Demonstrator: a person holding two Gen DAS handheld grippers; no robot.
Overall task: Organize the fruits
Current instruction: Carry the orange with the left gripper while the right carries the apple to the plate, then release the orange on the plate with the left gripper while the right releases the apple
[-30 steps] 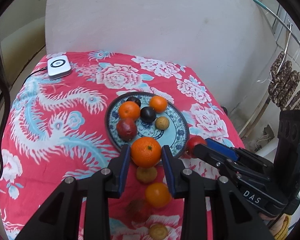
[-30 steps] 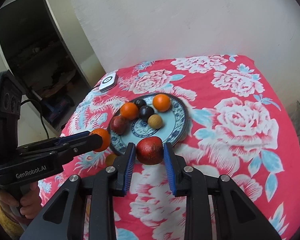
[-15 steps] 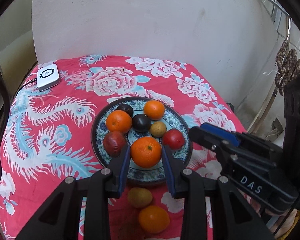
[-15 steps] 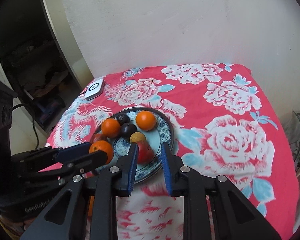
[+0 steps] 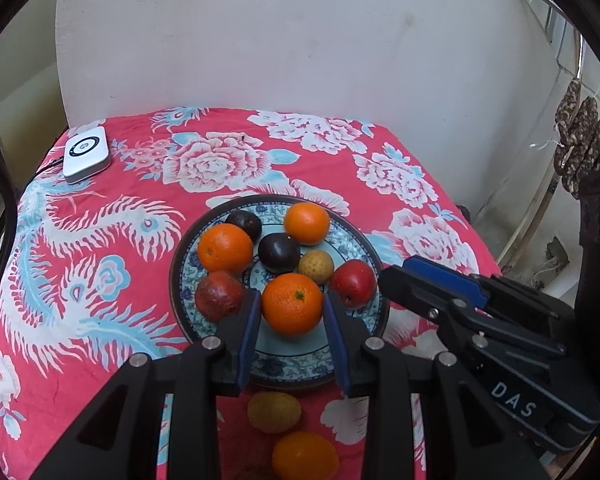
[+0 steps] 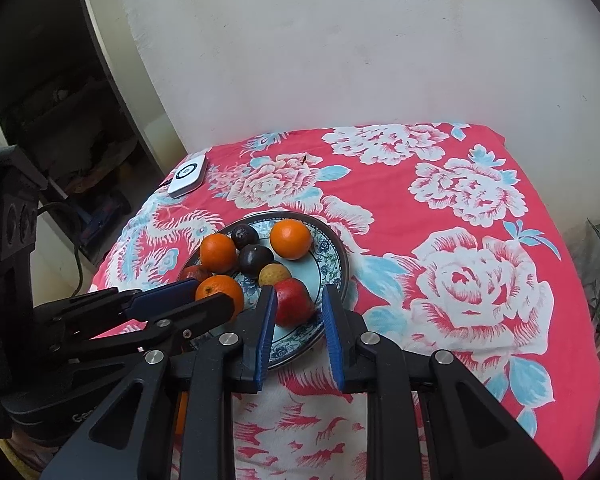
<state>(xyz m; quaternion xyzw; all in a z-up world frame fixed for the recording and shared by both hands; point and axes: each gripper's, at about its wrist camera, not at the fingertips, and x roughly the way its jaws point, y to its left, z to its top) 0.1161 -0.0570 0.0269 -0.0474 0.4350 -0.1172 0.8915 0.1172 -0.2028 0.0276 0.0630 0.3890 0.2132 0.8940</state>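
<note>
A blue patterned plate (image 5: 352, 356) (image 6: 332, 252) sits mid-table and holds several fruits: oranges, dark plums, a small yellow fruit, a dark red one. My left gripper (image 5: 291, 306) stands around an orange (image 5: 293, 303) that rests on the plate's near part; the jaws look slightly parted from it. My right gripper (image 6: 298, 310) is open around a red fruit (image 6: 292, 300) lying on the plate; that fruit also shows in the left wrist view (image 5: 354, 282).
A yellow fruit (image 5: 274, 412) and an orange (image 5: 304, 454) lie on the red floral cloth (image 5: 100, 280) in front of the plate. A white device (image 5: 86, 154) sits at the far left corner. A white wall (image 5: 300, 40) stands behind the table.
Both grippers moved forward over the plate and lowered their fruits onto it. The right jaws opened off the red fruit; the left jaws have widened a little around the orange.
</note>
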